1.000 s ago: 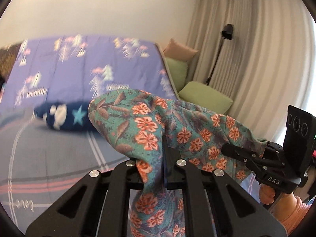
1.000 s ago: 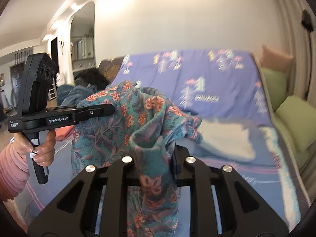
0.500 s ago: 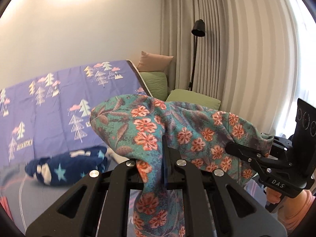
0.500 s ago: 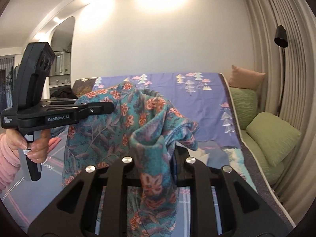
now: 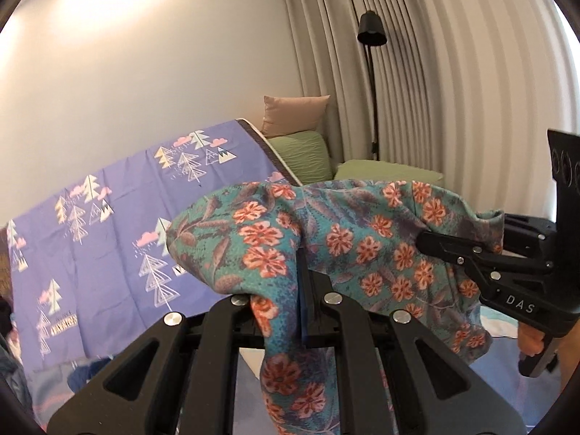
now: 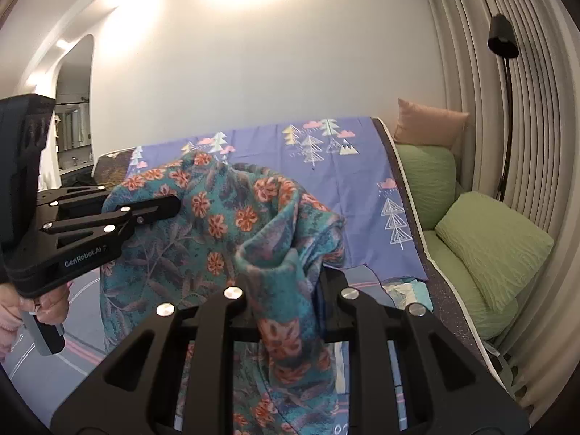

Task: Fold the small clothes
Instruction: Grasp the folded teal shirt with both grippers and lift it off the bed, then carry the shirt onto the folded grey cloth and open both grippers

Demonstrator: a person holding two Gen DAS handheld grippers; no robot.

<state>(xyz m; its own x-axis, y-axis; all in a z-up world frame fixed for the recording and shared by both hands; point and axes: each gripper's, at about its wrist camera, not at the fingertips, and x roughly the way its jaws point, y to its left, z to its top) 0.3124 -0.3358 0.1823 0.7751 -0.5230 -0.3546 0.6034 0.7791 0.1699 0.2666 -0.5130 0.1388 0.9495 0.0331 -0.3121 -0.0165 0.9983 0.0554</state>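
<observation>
A teal garment with orange flowers [image 5: 348,239] [image 6: 203,239] hangs in the air between both grippers, lifted above the bed. My left gripper [image 5: 290,275] is shut on one bunched edge of it, and cloth drapes over the fingers and hides the tips. In the right wrist view that same left gripper [image 6: 170,204] shows at the left, held by a hand. My right gripper [image 6: 293,275] is shut on the other bunched edge. It appears in the left wrist view as the right gripper [image 5: 427,243], fingers pinching the cloth.
A purple sheet with tree prints [image 6: 326,181] covers the bed behind. Green cushions [image 6: 493,250] and a pink pillow [image 6: 427,123] lie along the curtain. A black floor lamp [image 5: 371,32] stands by the curtain. A dark blue garment [image 5: 85,373] lies low on the bed.
Both grippers have risen and swung right with the floral garment still stretched between them. The bed and the star-print garment have dropped lower in view; curtain and lamp fill more.
</observation>
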